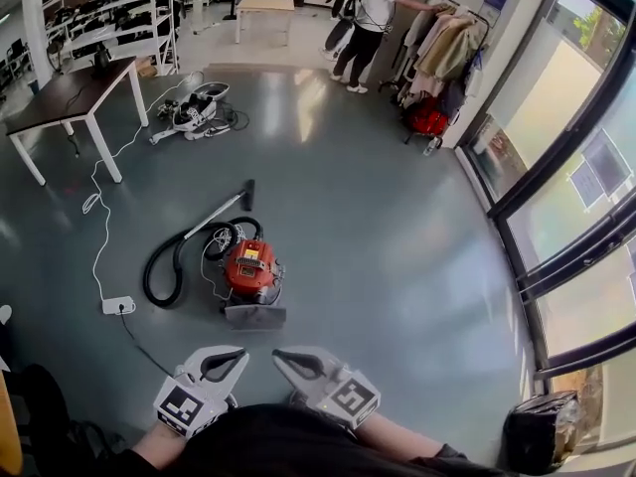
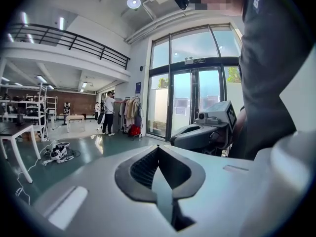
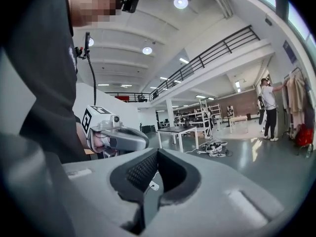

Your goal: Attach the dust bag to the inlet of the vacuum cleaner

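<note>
both grippers are held close to the person's torso, low in head view, well apart from the work.
left gripper (image 1: 241,355): jaws pressed together, nothing between them.
right gripper (image 1: 279,356): same, jaws clamped tight on nothing.
the two tips angle toward each other, near but not touching. each gripper view catches the other gripper off to one side.

vacuum (image 1: 250,269): orange body on the grey floor (image 1: 397,217), ahead of the grippers and untouched by either. a grey flat piece (image 1: 255,316) touches its near end; can't tell whether that's the dust bag or a lid. the inlet is too small to make out. a black hose (image 1: 159,266) loops off the vacuum's left side, and the wand (image 1: 221,207) lies angled away from it. a white cable (image 1: 99,217) runs along the floor to a power strip (image 1: 117,305), left of the hose.

background: a table (image 1: 70,95) stands far left. a white-and-black machine (image 1: 197,107) sits on the floor just beside it, type unclear. a person (image 1: 370,23) stands at a clothes rack (image 1: 442,43) at the far end, one arm reaching to the garments. a glazed wall (image 1: 566,167) runs down the right side. a dark bin (image 1: 540,431) sits bottom right, near the person's right arm.
</note>
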